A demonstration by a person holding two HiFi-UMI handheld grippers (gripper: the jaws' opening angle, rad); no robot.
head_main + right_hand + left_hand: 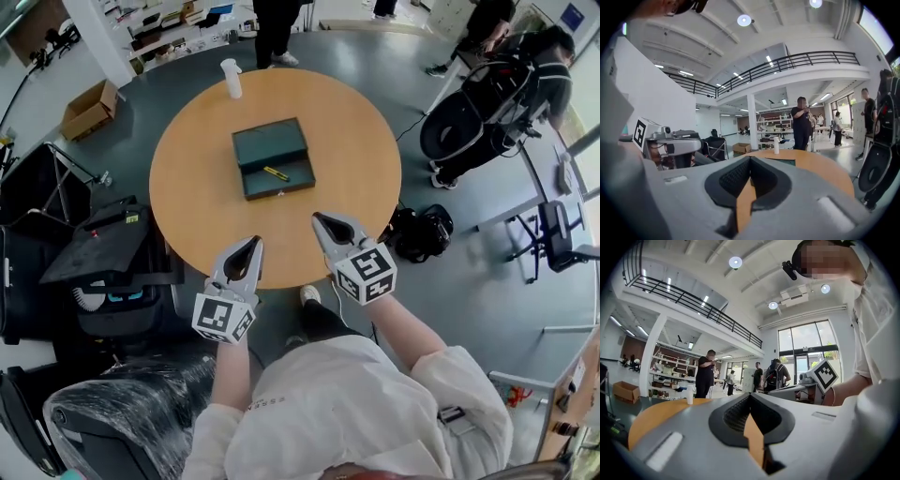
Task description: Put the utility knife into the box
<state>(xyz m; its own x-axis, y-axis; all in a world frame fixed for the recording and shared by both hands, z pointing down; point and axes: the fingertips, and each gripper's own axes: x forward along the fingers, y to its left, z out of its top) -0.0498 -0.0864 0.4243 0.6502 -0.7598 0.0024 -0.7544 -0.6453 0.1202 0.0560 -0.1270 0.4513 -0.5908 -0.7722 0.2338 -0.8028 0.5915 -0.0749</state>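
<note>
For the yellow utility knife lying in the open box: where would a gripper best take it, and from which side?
Probably at mid-body of the utility knife, coming from straight above. It lies flat and diagonal in the nearer half of the box, so the walls block a side approach. Turn the jaws across its narrow width.

Bare tabletop (197,202) runs unbroken from the near rim, where the left hand-held gripper (254,242) and the right hand-held gripper (318,219) hang, to the open box (270,146) at the middle. The box's lid opens toward the far side, leaving its near side free to reach. A white cup (232,79) stands at the far rim, well apart from the box. On the floor, black equipment cases (94,253) crowd the table's left side, and a backpack (422,232) lies to its right.
</note>
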